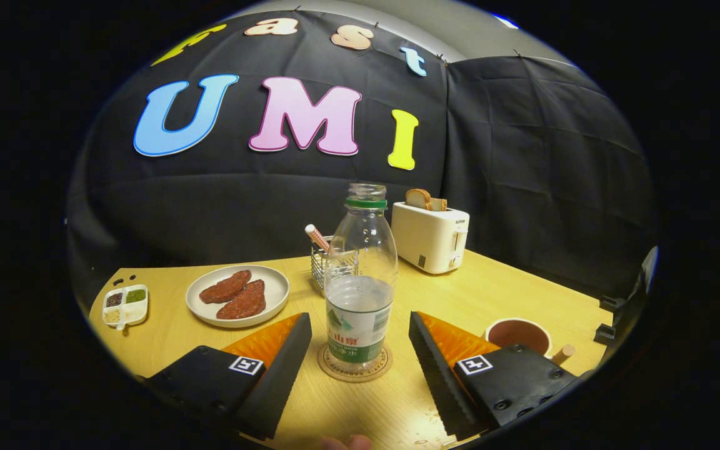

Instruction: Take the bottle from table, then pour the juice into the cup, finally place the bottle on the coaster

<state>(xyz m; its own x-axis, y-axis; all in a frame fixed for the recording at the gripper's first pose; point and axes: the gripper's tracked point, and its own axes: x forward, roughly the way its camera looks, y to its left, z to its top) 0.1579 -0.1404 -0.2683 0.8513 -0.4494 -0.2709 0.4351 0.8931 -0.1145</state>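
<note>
A clear plastic bottle (360,294) with a green neck ring and no cap stands upright on a round cork coaster (355,372); liquid fills its lower part. My gripper (360,328) is open, its two black-and-orange fingers (285,356) standing on either side of the bottle with a gap to each side, touching nothing. A cup (518,335) with a dark inside and a wooden handle sits on the table just beyond the right finger.
On the wooden table (491,287): a white plate (238,295) with two brown patties to the left, a small divided dish (125,305) further left, a wire holder (325,259) behind the bottle, a white toaster (430,236) with bread at the back right.
</note>
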